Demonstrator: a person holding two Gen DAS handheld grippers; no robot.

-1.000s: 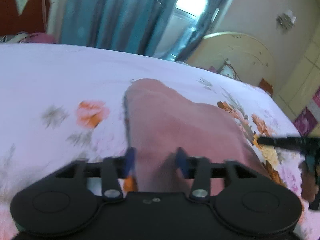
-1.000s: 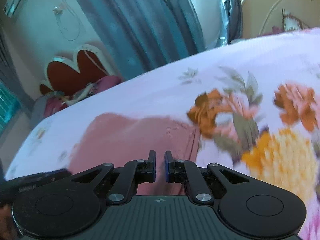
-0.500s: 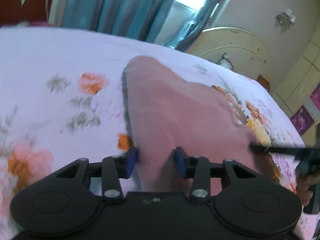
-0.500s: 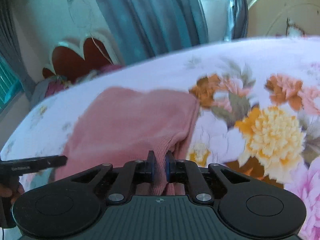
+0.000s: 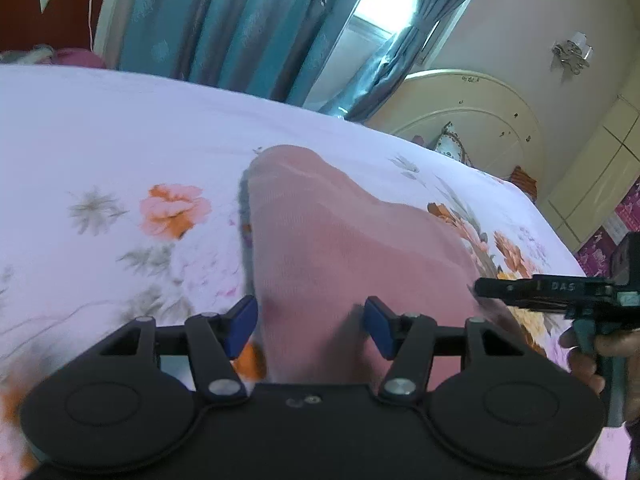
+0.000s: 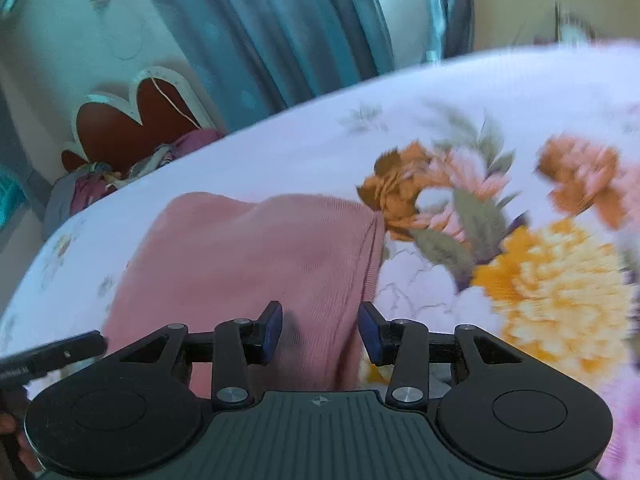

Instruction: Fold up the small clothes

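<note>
A pink knitted garment [image 5: 340, 248] lies folded on the floral bedsheet [image 5: 120, 140]. It also shows in the right wrist view [image 6: 248, 256]. My left gripper [image 5: 310, 326] is open, its blue pads either side of the garment's near edge. My right gripper [image 6: 319, 332] is open over the garment's near right corner, holding nothing. The right gripper shows from the side in the left wrist view [image 5: 536, 292], and the left one shows at the left edge of the right wrist view [image 6: 52, 354].
Teal curtains [image 5: 240, 20] and a window lie beyond the bed. A cream curved footboard [image 5: 480, 120] stands at the far right. A red headboard [image 6: 128, 128] with a pile of clothes [image 6: 104, 172] is at the far left. The sheet [image 6: 520, 240] spreads wide to the right.
The right gripper was shut on the garment's edge and has opened, letting it go. The left gripper has opened wider. The garment now lies flat on the bed.
</note>
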